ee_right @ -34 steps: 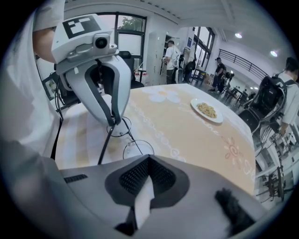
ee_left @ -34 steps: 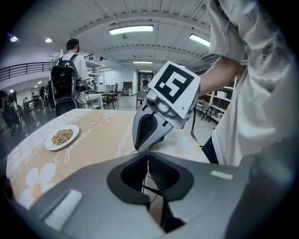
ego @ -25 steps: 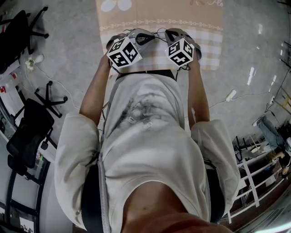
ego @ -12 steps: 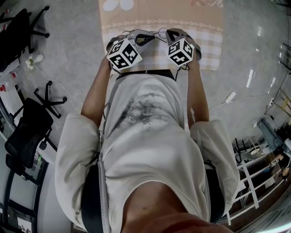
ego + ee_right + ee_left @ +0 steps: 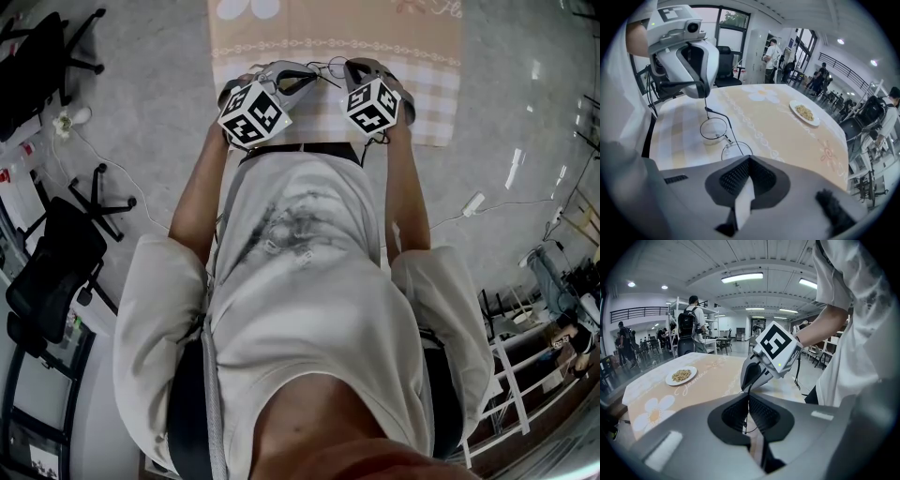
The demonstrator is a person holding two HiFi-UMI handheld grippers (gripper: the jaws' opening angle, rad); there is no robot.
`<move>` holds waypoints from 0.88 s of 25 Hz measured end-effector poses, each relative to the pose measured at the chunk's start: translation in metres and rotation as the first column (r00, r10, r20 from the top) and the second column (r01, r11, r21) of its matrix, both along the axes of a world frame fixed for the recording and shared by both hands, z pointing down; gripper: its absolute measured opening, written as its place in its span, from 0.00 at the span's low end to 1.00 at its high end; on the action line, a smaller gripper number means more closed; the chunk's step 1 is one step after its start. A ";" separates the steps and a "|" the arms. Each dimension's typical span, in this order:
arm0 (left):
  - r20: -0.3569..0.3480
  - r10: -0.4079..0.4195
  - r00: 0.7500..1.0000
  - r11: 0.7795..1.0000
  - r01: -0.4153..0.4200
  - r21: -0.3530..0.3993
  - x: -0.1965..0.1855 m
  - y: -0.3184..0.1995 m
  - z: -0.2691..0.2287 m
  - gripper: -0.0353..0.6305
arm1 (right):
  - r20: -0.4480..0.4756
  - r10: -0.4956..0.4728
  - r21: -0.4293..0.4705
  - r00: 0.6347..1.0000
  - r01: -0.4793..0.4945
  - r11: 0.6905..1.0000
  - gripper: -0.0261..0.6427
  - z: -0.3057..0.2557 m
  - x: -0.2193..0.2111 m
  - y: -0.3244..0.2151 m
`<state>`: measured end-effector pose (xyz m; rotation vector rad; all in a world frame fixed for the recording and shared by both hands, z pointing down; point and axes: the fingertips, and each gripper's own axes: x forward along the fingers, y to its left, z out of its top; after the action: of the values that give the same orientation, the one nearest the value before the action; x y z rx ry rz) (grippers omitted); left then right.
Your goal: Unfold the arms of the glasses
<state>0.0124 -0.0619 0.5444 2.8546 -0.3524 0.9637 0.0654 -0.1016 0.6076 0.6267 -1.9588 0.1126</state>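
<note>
The glasses (image 5: 725, 138), thin wire with round lenses, sit at the near edge of the desk (image 5: 787, 140), at 12 o'clock from the person's chest in the head view. The two tools flank them, one at about 11 o'clock and one at 1 o'clock. The left hand-held gripper (image 5: 748, 399) has its jaws pinched narrow on the end of one arm (image 5: 733, 135), a fine dark wire that runs straight between the pads. The right hand-held gripper (image 5: 748, 161) is likewise closed tight. The arm and the rim of the nearer lens both vanish under its tips, so it appears to clamp the frame there, though its own jaws hide the contact. The split makes sense: one tool anchors the frame so it cannot skid or twist, while the other takes the arm far from the hinge, where a small pull gives the most swing. The lenses lie low over the checked cloth, and whether they rest on it or hang just above cannot be told. The held arm already angles away from the lenses, which suggests this one is partly swung out. A plate (image 5: 805, 112) of food sits well apart, at about 2 o'clock from the glasses in the right gripper view, clear of the work.
</note>
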 end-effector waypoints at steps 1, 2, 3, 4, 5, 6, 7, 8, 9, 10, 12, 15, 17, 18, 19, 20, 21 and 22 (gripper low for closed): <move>-0.003 -0.006 1.000 1.000 0.006 0.000 -0.001 0.000 0.000 0.08 | 0.000 0.000 0.001 1.000 0.000 1.000 0.06 0.000 0.000 0.000; -0.006 -0.013 1.000 1.000 0.013 0.000 -0.002 0.000 -0.001 0.08 | -0.001 -0.001 0.002 1.000 0.001 1.000 0.06 0.000 0.000 0.000; -0.009 -0.020 1.000 1.000 0.020 0.000 -0.003 0.001 -0.003 0.08 | -0.001 -0.001 0.004 1.000 0.001 1.000 0.06 0.000 0.000 0.000; -0.012 -0.026 1.000 1.000 0.026 0.000 -0.005 0.001 -0.004 0.08 | -0.002 -0.002 0.005 1.000 0.002 1.000 0.06 0.000 0.000 0.000; -0.014 -0.031 0.999 1.000 0.031 0.000 -0.006 0.001 -0.005 0.08 | -0.003 -0.002 0.006 1.000 0.002 1.000 0.06 -0.001 -0.001 0.001; -0.015 -0.035 0.999 0.999 0.035 0.000 -0.008 0.001 -0.006 0.08 | -0.005 -0.003 0.007 1.000 0.003 1.000 0.06 -0.001 -0.001 0.001; -0.017 -0.038 0.999 0.999 0.038 0.000 -0.009 0.002 -0.006 0.08 | -0.006 -0.004 0.008 1.000 0.004 1.000 0.06 -0.001 -0.001 0.001; -0.018 -0.041 0.999 0.999 0.041 0.000 -0.010 0.002 -0.007 0.08 | -0.007 -0.005 0.009 1.000 0.005 1.000 0.06 -0.001 -0.001 0.000; -0.019 -0.044 0.999 0.999 0.044 0.001 -0.011 0.002 -0.007 0.08 | -0.009 -0.005 0.010 1.000 0.005 1.000 0.06 -0.001 -0.001 0.000; -0.019 -0.047 0.999 0.999 0.047 0.002 -0.011 0.002 -0.007 0.08 | -0.011 -0.005 0.011 1.000 0.005 1.000 0.06 -0.001 -0.001 0.000; -0.022 -0.053 0.998 0.999 0.053 0.002 -0.013 0.002 -0.008 0.08 | -0.014 -0.004 0.015 1.000 0.004 1.000 0.06 -0.001 -0.001 0.000; -0.028 -0.063 0.998 0.998 0.063 0.001 -0.016 0.003 -0.010 0.08 | -0.019 0.001 0.021 1.000 -0.001 1.000 0.06 -0.002 -0.002 0.000; -0.031 -0.069 0.997 0.998 0.069 -0.001 -0.017 0.004 -0.010 0.07 | -0.016 0.010 0.027 1.000 -0.010 1.000 0.06 -0.002 -0.002 0.000; -0.033 -0.072 0.997 0.997 0.072 -0.001 -0.018 0.004 -0.010 0.08 | -0.014 0.015 0.030 1.000 -0.015 0.999 0.06 -0.002 -0.002 0.000; -0.034 -0.075 0.997 0.997 0.075 -0.002 -0.018 0.004 -0.010 0.07 | -0.013 0.019 0.035 1.000 -0.019 0.999 0.06 -0.002 -0.001 0.000; -0.035 -0.078 0.996 0.997 0.078 -0.002 -0.019 0.004 -0.010 0.07 | -0.014 0.022 0.040 1.000 -0.021 0.999 0.06 -0.002 -0.001 0.000; -0.036 -0.081 0.996 0.997 0.081 -0.002 -0.019 0.004 -0.010 0.08 | -0.017 0.023 0.044 1.000 -0.023 0.999 0.06 -0.002 -0.001 0.000; -0.036 -0.083 0.996 0.997 0.083 -0.002 -0.020 0.004 -0.010 0.07 | -0.020 0.025 0.048 0.999 -0.024 0.999 0.06 -0.002 -0.001 0.000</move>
<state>-0.0074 -0.0576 0.5341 2.8286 -0.4630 0.8956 0.0643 -0.1017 0.6057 0.6807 -1.9395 0.0743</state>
